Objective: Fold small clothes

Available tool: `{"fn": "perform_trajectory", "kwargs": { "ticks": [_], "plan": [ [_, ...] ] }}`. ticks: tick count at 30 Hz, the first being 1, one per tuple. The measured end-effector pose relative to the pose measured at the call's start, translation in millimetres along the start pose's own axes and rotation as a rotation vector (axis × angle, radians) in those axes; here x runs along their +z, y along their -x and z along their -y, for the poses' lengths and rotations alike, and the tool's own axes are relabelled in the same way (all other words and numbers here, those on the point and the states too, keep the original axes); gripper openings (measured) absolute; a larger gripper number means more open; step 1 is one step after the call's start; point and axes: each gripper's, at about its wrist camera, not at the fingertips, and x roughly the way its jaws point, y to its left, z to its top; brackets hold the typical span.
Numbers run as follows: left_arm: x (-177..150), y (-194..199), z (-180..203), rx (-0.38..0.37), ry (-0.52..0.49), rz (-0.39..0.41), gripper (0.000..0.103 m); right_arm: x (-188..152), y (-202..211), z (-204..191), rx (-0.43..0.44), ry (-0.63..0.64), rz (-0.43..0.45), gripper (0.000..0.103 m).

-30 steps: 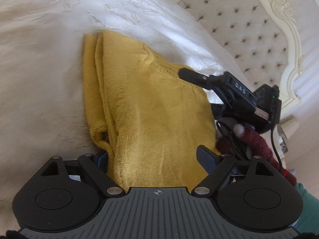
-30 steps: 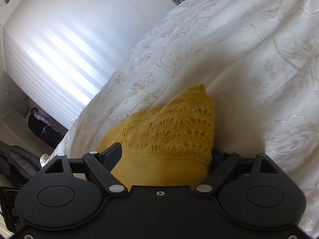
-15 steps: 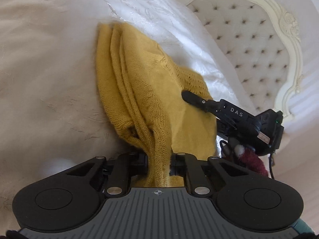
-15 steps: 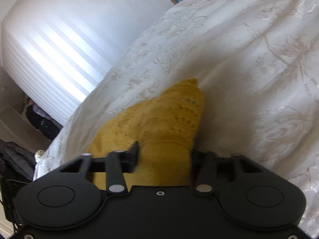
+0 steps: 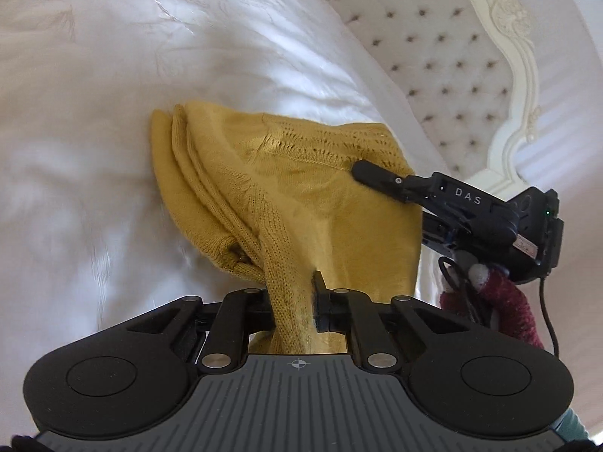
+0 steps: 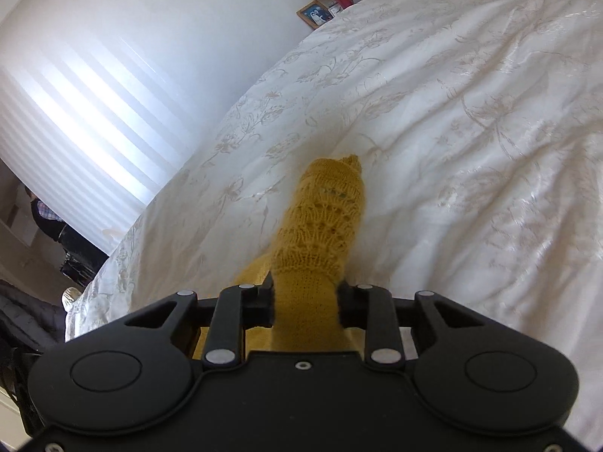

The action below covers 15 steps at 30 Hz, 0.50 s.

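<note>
A mustard-yellow knitted garment (image 5: 301, 188) is folded lengthwise and rises off the white embroidered bedcover (image 5: 94, 150). My left gripper (image 5: 292, 295) is shut on a bunched edge of it at the near end. In the left wrist view a finger (image 5: 377, 175) of the right gripper lies over the lacy part on the right, with a dark red sleeve (image 5: 508, 301) behind it. In the right wrist view my right gripper (image 6: 305, 295) presses its pads on the garment (image 6: 324, 218) and its jaws are closing; the lace end hangs forward over the bedcover (image 6: 471, 150).
A tufted cream headboard (image 5: 433, 56) stands at the far right of the bed. A picture frame and a red jar (image 6: 328, 3) sit beyond the bed's far side. A bright window blind (image 6: 75, 113) fills the left, with dark clothing (image 6: 22, 320) below it.
Both grippers went from wide open around the flat garment to closed on it. They have lifted its near edge, so the fabric now bunches and hangs instead of lying flat.
</note>
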Motion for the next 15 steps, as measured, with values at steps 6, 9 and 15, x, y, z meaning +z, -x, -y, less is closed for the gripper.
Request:
{"fn": "perform_trajectory", "kwargs": {
  "ticks": [6, 9, 15],
  "plan": [
    [-63, 16, 28, 0.042, -0.051, -0.065, 0.013, -55, 54, 4, -0.017, -0.060, -0.053, 0.038],
    [-92, 7, 27, 0.128, -0.047, -0.124, 0.014, -85, 69, 12, -0.074, -0.061, -0.070, 0.042],
    [-115, 6, 30, 0.314, -0.141, -0.143, 0.020, -126, 83, 37, -0.257, -0.068, -0.014, 0.065]
  ]
}}
